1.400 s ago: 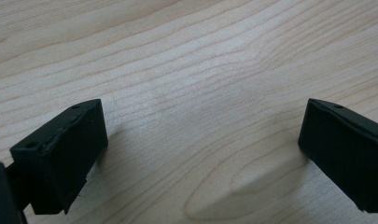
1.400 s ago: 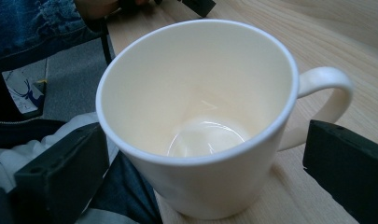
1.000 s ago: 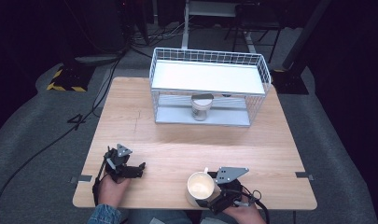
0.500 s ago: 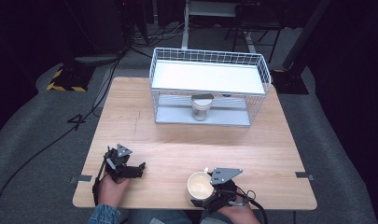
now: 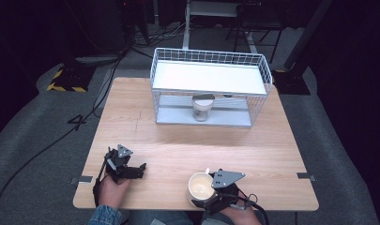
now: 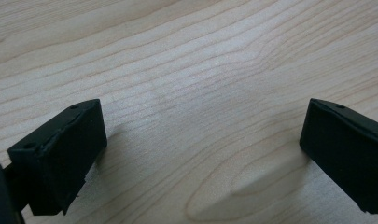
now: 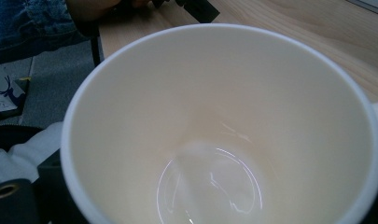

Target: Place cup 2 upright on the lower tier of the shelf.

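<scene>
Right claw (image 5: 207, 197), glossy cream mug (image 5: 201, 186)

Desk (image 5: 187, 145) surface between the near edge and the wire rack (image 5: 209, 86) lies bare and passable. Rack blocks the far centre; a jar (image 5: 201, 108) occupies its open-fronted lower tier, leaving room either side

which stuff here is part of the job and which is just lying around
In use, as far as the pictures suggest:
- white mug, at the right gripper
- wire rack, cup on its lower shelf

Idle or background:
- left gripper, open, nothing between
- floor cables
</scene>
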Available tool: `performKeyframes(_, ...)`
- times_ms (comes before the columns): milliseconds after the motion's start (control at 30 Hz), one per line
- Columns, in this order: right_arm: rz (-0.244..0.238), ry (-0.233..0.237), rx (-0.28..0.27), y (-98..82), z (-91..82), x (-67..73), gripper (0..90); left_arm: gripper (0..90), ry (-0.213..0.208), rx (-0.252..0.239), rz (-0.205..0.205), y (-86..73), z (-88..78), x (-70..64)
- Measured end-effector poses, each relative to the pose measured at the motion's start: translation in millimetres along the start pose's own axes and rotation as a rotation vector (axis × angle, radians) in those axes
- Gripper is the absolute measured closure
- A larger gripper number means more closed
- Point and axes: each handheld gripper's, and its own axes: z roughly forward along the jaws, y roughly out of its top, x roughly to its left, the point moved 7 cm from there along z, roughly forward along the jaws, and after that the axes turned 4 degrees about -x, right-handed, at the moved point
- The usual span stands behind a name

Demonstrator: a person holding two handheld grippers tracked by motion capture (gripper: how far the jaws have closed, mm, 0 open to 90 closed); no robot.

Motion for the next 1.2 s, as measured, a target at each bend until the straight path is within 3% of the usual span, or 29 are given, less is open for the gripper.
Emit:
performKeyframes(567,0.000,-0.014,-0.009,5.6,-6.2,-4.9,8.1,1.1,0.001,0.000,0.003,0.1,0.0,0.2)
performKeyframes(1200,-0.027,-0.041,-0.036,43.5,-26.2,-22.4,8.2,0.5,0.012,-0.001,-0.015,2.3,2.5,-2.0)
